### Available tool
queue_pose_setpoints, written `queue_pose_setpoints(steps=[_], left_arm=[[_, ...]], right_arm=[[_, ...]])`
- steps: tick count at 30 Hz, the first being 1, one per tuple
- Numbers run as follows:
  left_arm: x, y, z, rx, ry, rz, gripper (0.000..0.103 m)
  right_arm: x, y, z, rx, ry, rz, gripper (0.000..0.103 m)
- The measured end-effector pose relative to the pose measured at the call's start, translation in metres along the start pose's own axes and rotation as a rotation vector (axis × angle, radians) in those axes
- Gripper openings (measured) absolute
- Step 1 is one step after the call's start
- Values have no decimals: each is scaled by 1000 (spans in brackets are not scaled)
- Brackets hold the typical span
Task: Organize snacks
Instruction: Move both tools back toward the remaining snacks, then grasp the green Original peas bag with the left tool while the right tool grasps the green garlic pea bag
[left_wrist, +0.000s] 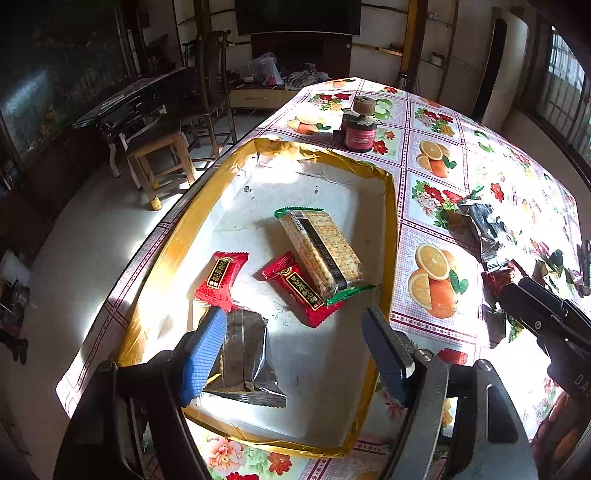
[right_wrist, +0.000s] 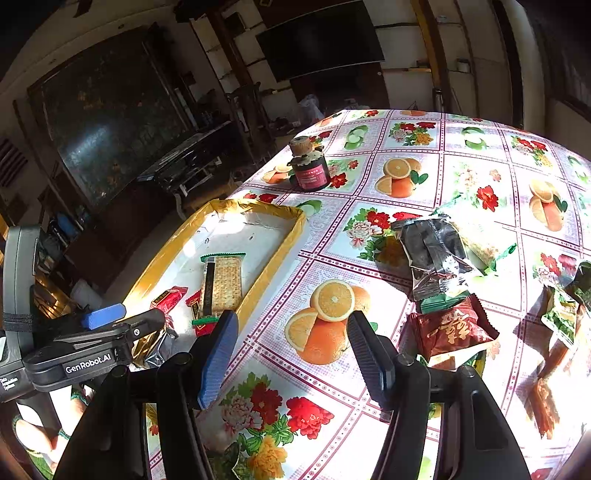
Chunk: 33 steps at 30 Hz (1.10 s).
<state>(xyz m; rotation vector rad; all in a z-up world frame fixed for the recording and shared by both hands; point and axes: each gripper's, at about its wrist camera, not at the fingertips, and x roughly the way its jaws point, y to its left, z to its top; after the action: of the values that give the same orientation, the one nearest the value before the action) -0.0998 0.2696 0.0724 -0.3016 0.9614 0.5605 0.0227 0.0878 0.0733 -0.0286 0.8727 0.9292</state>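
A white tray with a gold rim (left_wrist: 391, 206) lies at the table's left edge. It holds a cracker pack (left_wrist: 321, 251), two red packets (left_wrist: 221, 277) (left_wrist: 299, 291) and a dark foil packet (left_wrist: 243, 362). My left gripper (left_wrist: 295, 350) hovers open above the tray's near end; its left pad is beside the foil packet and the right pad is well clear of it. My right gripper (right_wrist: 291, 354) is open over the fruit-print tablecloth, with nothing between its fingers. To its right lie loose snacks: a silvery dark packet (right_wrist: 432, 254), a brown-red packet (right_wrist: 454, 328) and green packets (right_wrist: 561, 314).
A dark jar with a cork lid (right_wrist: 308, 166) stands beyond the tray (right_wrist: 273, 266). A wooden stool (left_wrist: 159, 162) and dark furniture stand on the floor left of the table. A person's foot in a sandal (right_wrist: 37, 435) shows below the table edge.
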Motion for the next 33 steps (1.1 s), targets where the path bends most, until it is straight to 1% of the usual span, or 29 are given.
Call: queue_pose_setpoints(steps=[4,8,12,14,17,21,23,26,28,32,33], left_arm=[[-12,-17,-11,94,-13,-50,77],[-25,-30,-24,192,-36,-121,83],[-27,-39,-40,268,-10,-229,84],[-27,-45,-50,319,2,-255,84],[-25,-54,-65,388,14,-256,84],[-25,-65,-79,469,27,-277,84],[-24,-72,-84,511,29,-283,86],[-17,-81,-90,560,39,-273,89],[-10,-86,-93,571,48,-250,89],[8,-91,-94,561,84,-213,89],[12,-91,-95,561,96,-216,88]], right_arm=[[-16,-21,-17,30,-5,-28,66],[-33,-46,-34,56,-7,-92,66],[-41,-73,-48,103,4,-142,66],[-40,-81,-52,114,16,-162,66],[-37,-86,-56,119,30,-166,67],[-26,-80,-55,75,43,-194,74],[-19,-78,-53,53,57,-219,77],[-8,-76,-49,32,73,-239,80],[-1,-74,-45,13,81,-252,82],[11,-72,-40,-15,92,-264,82],[15,-72,-39,-19,97,-268,82]])
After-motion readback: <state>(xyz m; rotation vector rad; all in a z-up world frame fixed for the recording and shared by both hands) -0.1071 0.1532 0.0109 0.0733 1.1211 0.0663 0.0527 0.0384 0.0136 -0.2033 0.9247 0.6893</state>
